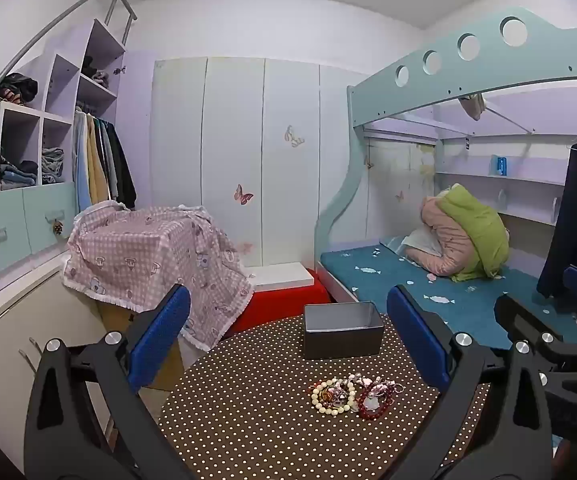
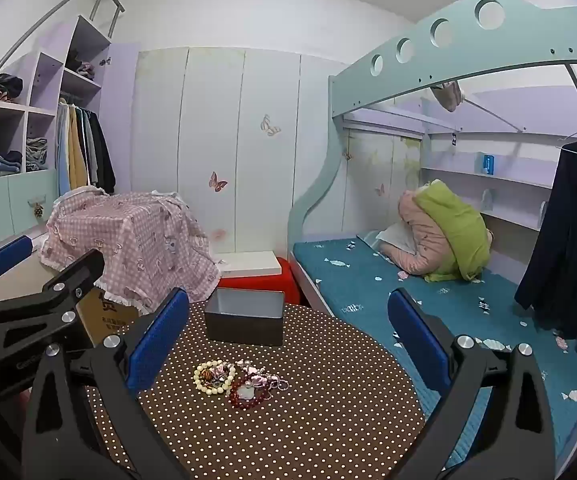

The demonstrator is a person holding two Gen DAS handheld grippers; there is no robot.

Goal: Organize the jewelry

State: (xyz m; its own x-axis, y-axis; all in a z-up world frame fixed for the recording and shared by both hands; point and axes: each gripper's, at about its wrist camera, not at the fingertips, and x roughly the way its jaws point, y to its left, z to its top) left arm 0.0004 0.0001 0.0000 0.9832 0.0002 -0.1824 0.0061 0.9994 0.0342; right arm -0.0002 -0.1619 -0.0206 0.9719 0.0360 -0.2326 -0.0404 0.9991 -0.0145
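Both hand-held grippers, left (image 1: 288, 340) and right (image 2: 288, 340), gape empty; cardboard box (image 2: 106, 312) shows "货".

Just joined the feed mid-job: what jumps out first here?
A tangle of bead bracelets lies mid-table on the polka-dot cloth, cream beads left, red right. Behind it stands an open grey tin, apparently empty. Both grippers hover wide open, holding nothing.

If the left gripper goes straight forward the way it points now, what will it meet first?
Probably the open grey metal box at the far side of the polka-dot round table. The left gripper, jaws wide open, points slightly downward, passing above the pile of beaded bracelets. Depth is unclear, so it might reach the tabletop first.
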